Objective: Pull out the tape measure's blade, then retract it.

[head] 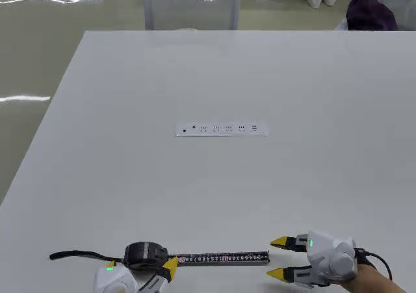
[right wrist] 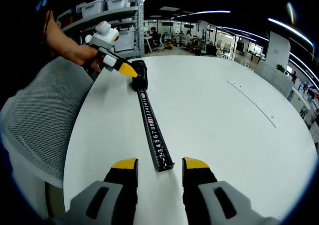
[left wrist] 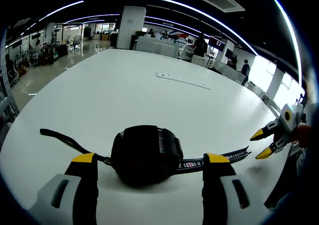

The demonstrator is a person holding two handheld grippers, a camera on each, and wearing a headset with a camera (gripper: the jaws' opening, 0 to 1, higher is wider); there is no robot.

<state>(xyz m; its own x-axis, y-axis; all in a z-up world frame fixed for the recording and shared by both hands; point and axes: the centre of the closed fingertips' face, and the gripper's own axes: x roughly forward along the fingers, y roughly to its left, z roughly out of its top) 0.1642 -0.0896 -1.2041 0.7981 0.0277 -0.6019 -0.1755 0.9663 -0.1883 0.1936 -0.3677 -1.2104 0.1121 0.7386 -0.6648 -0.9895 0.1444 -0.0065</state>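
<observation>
A black tape measure point(head: 146, 254) lies near the table's front edge, its strap point(head: 71, 254) trailing left. Its blade point(head: 224, 258) is drawn out to the right, flat on the table. My left gripper point(head: 140, 265) stands open, one jaw on either side of the case point(left wrist: 144, 152), with a gap on each side. The right gripper point(head: 278, 258) is open at the blade's far end. In the right gripper view the blade tip point(right wrist: 164, 164) lies between the open yellow fingertips point(right wrist: 124, 163), untouched. The left gripper point(right wrist: 122, 68) appears by the case point(right wrist: 141, 75).
The white table point(head: 195, 78) carries a flat white power strip point(head: 221, 130) at its middle. A grey chair point(head: 192, 4) stands at the far edge, a person point(head: 370, 10) at the back right. A mesh chair point(right wrist: 35, 120) is close beside the table.
</observation>
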